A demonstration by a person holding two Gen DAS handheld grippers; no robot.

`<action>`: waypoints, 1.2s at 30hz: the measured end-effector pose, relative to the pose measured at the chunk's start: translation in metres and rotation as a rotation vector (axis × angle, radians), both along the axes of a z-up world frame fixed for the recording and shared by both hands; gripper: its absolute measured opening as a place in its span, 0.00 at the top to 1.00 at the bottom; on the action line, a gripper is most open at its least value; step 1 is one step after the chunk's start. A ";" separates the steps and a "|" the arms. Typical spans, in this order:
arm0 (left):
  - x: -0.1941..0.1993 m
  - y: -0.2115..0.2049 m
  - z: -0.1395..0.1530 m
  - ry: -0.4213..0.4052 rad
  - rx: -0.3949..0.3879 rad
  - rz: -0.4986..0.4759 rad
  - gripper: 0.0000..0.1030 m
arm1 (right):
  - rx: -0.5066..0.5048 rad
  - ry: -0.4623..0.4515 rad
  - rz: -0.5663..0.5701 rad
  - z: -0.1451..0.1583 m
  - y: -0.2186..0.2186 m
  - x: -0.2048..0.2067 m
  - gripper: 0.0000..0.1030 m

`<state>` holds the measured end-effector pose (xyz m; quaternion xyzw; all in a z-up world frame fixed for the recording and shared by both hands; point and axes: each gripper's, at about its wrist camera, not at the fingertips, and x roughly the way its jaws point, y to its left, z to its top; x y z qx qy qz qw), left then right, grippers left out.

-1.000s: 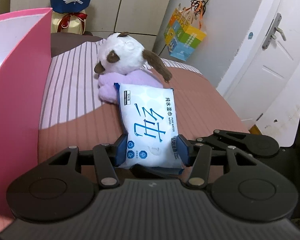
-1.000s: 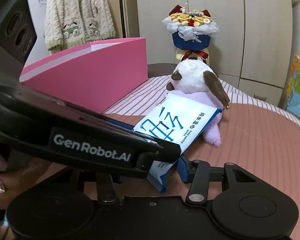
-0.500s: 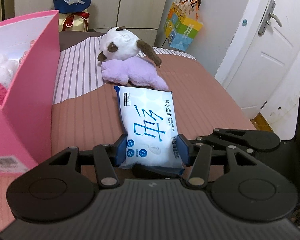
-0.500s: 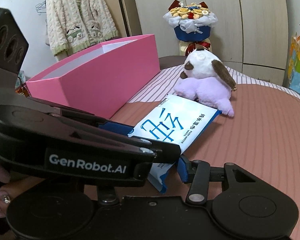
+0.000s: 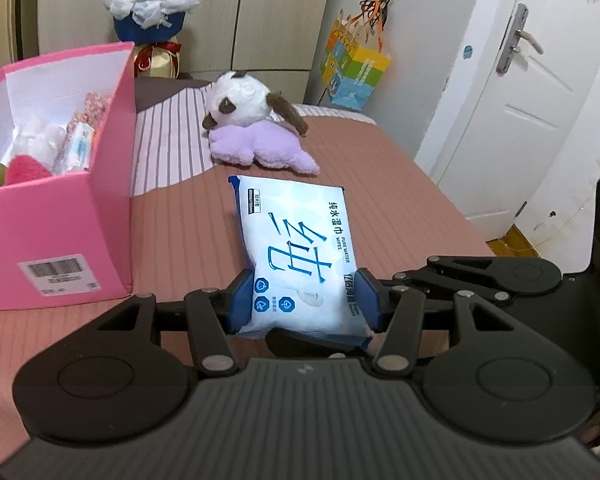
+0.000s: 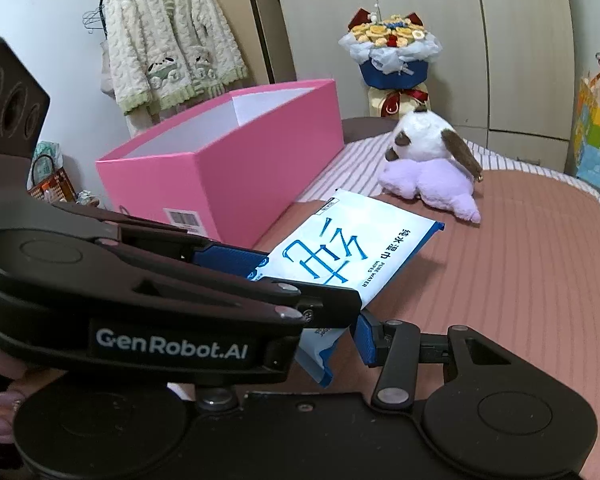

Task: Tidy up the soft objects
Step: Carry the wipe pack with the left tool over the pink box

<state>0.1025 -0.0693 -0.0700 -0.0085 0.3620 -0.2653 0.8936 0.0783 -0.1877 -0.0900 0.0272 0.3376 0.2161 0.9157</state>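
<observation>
A white-and-blue wet wipes pack (image 5: 296, 252) hangs above the brown bedspread (image 5: 380, 184). My left gripper (image 5: 304, 300) is shut on its near end, with a blue pad pressed on each side. My right gripper (image 6: 312, 344) comes in from the right, and its black linkage (image 5: 492, 276) shows beside the left one. It is shut on the lower corner of the same pack (image 6: 340, 248); its left finger is hidden behind the left gripper (image 6: 284, 280). An open pink box (image 5: 60, 220) stands to the left. A white-headed plush dog with a purple body (image 5: 256, 148) lies beyond the pack.
Several soft items lie in the pink box (image 6: 240, 168), among them a red plush (image 5: 24, 170) and a tissue packet (image 5: 78, 148). A bouquet (image 5: 152, 0) and a colourful gift bag (image 5: 354, 68) stand by the wardrobe. A white door (image 5: 520, 100) is on the right and a cardigan (image 6: 168, 40) hangs behind the box.
Both grippers have drawn back and risen together with the pack, away from the plush dog. The pink box's open inside has come into the left wrist view.
</observation>
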 end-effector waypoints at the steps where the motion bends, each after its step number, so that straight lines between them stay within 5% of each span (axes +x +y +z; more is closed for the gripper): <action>1: -0.004 0.002 0.003 -0.006 -0.001 0.001 0.49 | -0.001 -0.006 0.002 0.003 0.001 -0.004 0.48; 19: -0.053 0.062 0.058 -0.056 -0.063 0.026 0.46 | -0.075 -0.112 0.136 0.064 0.044 -0.047 0.48; 36: 0.008 0.120 0.089 -0.092 -0.067 0.119 0.45 | -0.060 -0.164 0.227 0.094 0.098 0.016 0.48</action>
